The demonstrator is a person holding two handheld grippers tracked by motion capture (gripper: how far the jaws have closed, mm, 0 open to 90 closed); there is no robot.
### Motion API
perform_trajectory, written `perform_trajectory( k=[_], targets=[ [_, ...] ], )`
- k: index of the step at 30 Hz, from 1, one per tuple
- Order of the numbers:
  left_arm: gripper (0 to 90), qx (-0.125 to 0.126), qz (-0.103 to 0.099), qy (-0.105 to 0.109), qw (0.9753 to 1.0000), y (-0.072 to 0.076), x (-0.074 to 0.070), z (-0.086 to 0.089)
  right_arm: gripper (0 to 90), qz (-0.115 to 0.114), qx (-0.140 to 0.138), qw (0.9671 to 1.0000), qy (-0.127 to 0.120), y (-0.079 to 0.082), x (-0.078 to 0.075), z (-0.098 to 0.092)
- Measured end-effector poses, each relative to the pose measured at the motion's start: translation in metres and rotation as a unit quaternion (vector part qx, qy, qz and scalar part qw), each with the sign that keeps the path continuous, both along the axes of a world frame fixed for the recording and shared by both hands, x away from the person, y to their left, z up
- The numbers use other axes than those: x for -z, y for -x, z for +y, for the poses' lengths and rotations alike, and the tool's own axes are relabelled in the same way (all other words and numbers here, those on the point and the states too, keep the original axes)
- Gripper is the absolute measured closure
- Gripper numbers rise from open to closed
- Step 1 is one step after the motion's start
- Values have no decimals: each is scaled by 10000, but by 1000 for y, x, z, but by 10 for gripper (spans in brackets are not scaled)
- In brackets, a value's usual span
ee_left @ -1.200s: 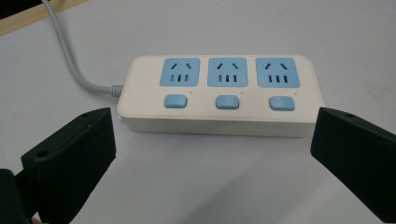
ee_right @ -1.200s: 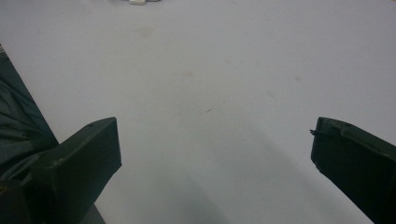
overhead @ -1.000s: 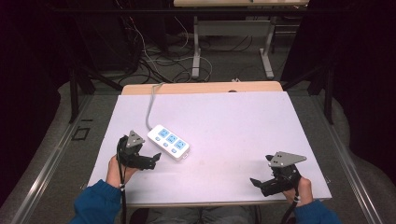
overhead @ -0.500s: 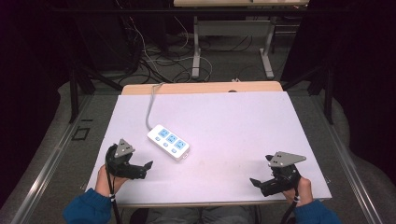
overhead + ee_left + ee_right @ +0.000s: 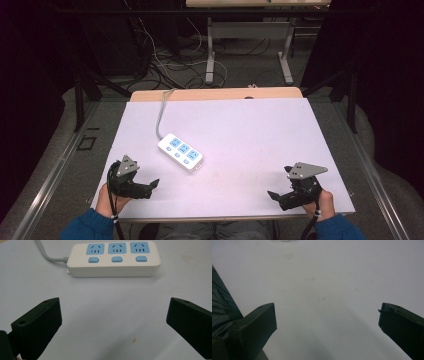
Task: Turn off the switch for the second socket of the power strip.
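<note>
Dark floor and tangled cables surround a white tabletop (image 5: 260, 130) whose far edge shows a strip of bare wood. On it lies a single power strip (image 5: 180, 152), white with three blue sockets and a blue switch beneath each, set left of centre and angled so its grey cord (image 5: 161, 112) runs away over the far edge, probably toward a wall outlet out of sight. The left gripper (image 5: 151, 186) rests near the front left corner of the tabletop, held in the person's hand, its jaws spread wide and empty; in the left gripper view the power strip (image 5: 113, 258) lies squarely ahead of it, near but not touching, switches facing the camera. That alignment suggests this gripper is the one lined up to work on the strip, perhaps to press a switch or take hold of the body. The right gripper (image 5: 274, 194) sits near the front right corner, well apart from the strip, its jaws likewise wide apart with nothing between them, and its own view looks over bare white surface. Both appear to be parked low at the near edge, keeping the middle of the tabletop free.
</note>
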State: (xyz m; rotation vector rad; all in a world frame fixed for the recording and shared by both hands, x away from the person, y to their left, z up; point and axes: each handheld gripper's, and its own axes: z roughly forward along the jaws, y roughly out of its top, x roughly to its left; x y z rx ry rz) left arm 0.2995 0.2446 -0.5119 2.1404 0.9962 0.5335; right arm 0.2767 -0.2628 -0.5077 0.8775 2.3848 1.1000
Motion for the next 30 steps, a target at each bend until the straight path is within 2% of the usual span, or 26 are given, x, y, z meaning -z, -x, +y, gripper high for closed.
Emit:
perform_trajectory(
  k=[1,2,15,30],
  targets=[
    [1,38,8,-62,10000,1,0,1,9,33,9,10000,21,0,-1,0],
    [1,32,-6,-7,10000,2,1,1,9,31,8,10000,13,0,0,0],
    [1,72,-77,46,9999,10,3,4,9,6,22,10000,-12,0,0,0],
    [0,117,-55,101,9999,20,5,7,9,32,16,10000,-12,0,0,0]
  ],
)
